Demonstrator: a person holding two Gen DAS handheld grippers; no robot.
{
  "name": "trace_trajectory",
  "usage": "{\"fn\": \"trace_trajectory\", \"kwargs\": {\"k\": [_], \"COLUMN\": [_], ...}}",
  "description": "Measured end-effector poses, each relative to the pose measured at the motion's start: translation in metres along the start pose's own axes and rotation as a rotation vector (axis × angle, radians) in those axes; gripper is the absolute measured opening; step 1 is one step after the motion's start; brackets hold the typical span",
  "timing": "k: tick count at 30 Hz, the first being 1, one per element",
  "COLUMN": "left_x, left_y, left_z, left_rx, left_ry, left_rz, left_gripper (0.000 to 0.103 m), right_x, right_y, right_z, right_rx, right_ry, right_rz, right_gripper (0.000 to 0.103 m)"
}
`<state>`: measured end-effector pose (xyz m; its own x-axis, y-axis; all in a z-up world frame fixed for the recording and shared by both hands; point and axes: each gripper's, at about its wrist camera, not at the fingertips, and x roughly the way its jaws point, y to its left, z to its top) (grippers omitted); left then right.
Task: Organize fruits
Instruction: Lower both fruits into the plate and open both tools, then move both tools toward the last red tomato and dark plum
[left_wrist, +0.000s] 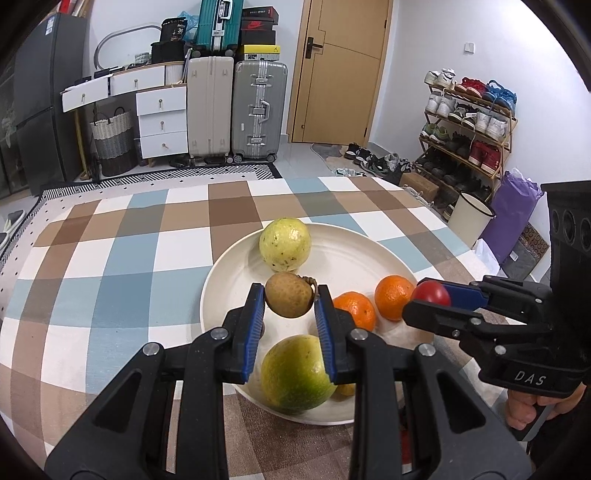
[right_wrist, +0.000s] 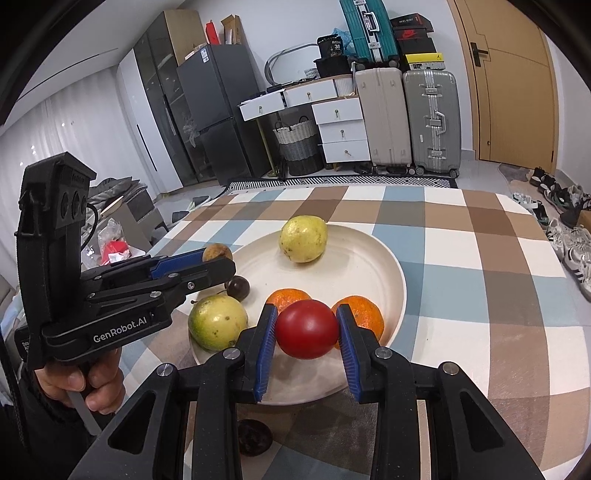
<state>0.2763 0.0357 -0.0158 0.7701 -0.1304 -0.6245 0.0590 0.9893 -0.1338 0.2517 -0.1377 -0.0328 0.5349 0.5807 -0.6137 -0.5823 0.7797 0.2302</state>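
My left gripper (left_wrist: 290, 301) is shut on a small brown round fruit (left_wrist: 289, 295), held above the cream plate (left_wrist: 343, 254). In the right wrist view my right gripper (right_wrist: 307, 330) is shut on a red tomato (right_wrist: 307, 328) over the plate's (right_wrist: 354, 266) near side. On the plate lie a yellow-green guava (left_wrist: 285, 243), two oranges (left_wrist: 355, 309) (left_wrist: 393, 297), a large green-yellow fruit (left_wrist: 295, 373) and a dark passion fruit (right_wrist: 238, 286). The left gripper (right_wrist: 218, 258) shows at the left of the right wrist view. The right gripper (left_wrist: 430, 299) shows at the right of the left wrist view.
The plate sits on a table with a checked cloth (left_wrist: 122, 258). Another dark wrinkled fruit (right_wrist: 254, 437) lies on the cloth just in front of the plate. Beyond the table's far edge stand suitcases (left_wrist: 258, 110), a shoe rack (left_wrist: 469, 125) and a white bin (left_wrist: 469, 218).
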Motion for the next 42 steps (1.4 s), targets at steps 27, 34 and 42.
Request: {"fn": "trace_trajectory", "kwargs": {"k": [27, 34, 42], "left_x": [-0.029, -0.048, -0.066], "left_y": [0.003, -0.007, -0.016], "left_z": [-0.010, -0.023, -0.046], "left_rx": [-0.033, -0.015, -0.009], "left_ry": [-0.028, -0.039, -0.013], "left_rz": [0.042, 0.043, 0.030], "left_gripper": [0.083, 0.102, 0.102], "right_x": [-0.019, -0.022, -0.018], "right_y": [-0.015, -0.011, 0.001], "right_z": [-0.009, -0.014, -0.020], "right_rx": [0.070, 0.055, -0.005], "right_ry": [-0.048, -0.033, 0.042], "right_rz": [-0.082, -0.081, -0.065], "right_gripper": [0.099, 0.102, 0.102]}}
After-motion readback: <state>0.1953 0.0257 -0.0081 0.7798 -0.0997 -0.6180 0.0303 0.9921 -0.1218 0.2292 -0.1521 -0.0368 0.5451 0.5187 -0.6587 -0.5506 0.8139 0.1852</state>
